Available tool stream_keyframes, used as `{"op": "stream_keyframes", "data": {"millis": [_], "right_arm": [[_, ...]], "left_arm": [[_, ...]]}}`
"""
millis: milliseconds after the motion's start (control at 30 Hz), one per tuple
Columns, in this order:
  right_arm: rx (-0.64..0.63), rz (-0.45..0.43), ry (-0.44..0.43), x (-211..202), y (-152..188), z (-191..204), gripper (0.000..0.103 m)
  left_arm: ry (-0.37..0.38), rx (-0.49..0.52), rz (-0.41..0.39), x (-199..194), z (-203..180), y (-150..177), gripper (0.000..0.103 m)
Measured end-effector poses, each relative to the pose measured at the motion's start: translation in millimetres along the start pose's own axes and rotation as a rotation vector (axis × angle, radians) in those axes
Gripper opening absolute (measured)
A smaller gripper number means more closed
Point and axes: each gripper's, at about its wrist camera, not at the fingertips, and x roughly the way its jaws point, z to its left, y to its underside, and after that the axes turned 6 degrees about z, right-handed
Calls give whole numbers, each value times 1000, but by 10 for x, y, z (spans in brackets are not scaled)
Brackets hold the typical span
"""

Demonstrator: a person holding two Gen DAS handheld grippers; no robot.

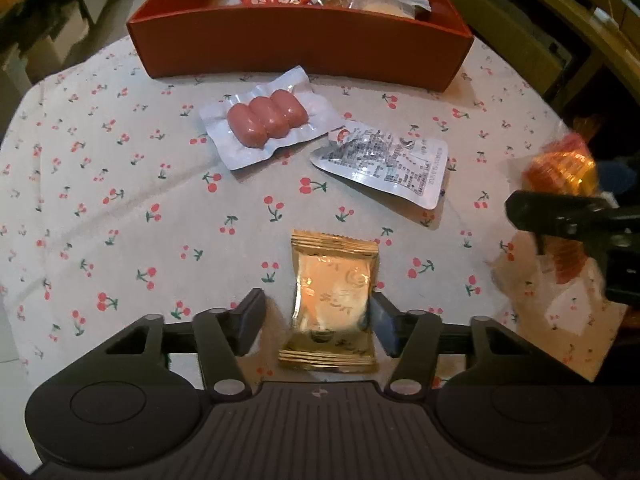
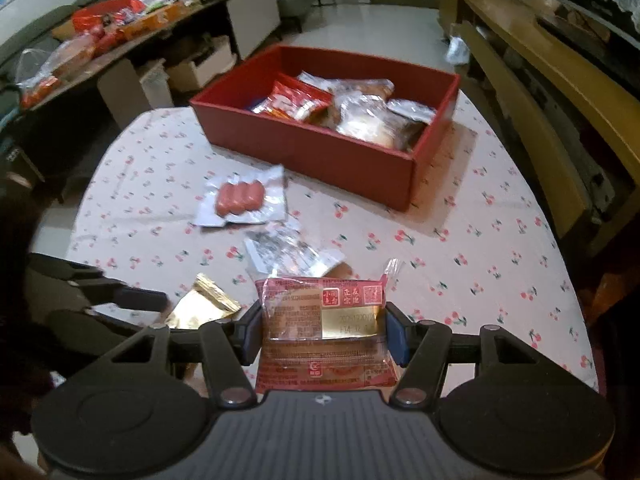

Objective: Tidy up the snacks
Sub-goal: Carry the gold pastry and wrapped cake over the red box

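- Left wrist view: a gold foil packet (image 1: 334, 300) is seen lying on the cherry-print tablecloth (image 1: 120, 208) between the parted fingers of the left gripper (image 1: 320, 320), with a gap at the left pad. A sausage pack (image 1: 266, 118) and a silver pouch (image 1: 386, 162) are found nearer the red box (image 1: 300, 46).
- Right wrist view: a red-labelled pastry packet (image 2: 324, 328) is clamped by the right gripper (image 2: 324, 334) above the cloth; packaged snacks are held in the box (image 2: 312, 152) beyond.

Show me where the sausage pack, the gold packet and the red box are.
sausage pack (image 1: 267, 119): left wrist view, on the middle sausage.
gold packet (image 1: 333, 292): left wrist view, centre of its shiny face.
red box (image 2: 320, 152): right wrist view, on its near outer wall.
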Motion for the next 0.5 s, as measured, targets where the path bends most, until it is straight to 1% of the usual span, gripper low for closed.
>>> {"op": "stream_keyframes", "data": {"millis": [33,67,100,167,300,367,500], "right_arm": [[-5,-8,-9,-24,2,8,85],[-6,-12,-17,-42,-1,10,85],[-7,-15,-24,-51,-6,12,85],[-4,-18,-27,-61,-16,-1,85],[3,-28,-46,-89,-40,-13,85],[-1,-32,-38,-92,-52,-17,85],[21,-47,-19,-112,-89,-61,85]], "left_arm": [[-9,1,-2,-10,1,4,55],[-19,2,-5,-18,2,9,47],[-13,-9,-3,-23,16,9,46],[12,-45,4,-48,66,8,45],[23,-50,-2,-144,51,5,45],[39,-51,-18,-223,38,-20,45],[65,-40,-75,-397,-21,-99,45]]}}
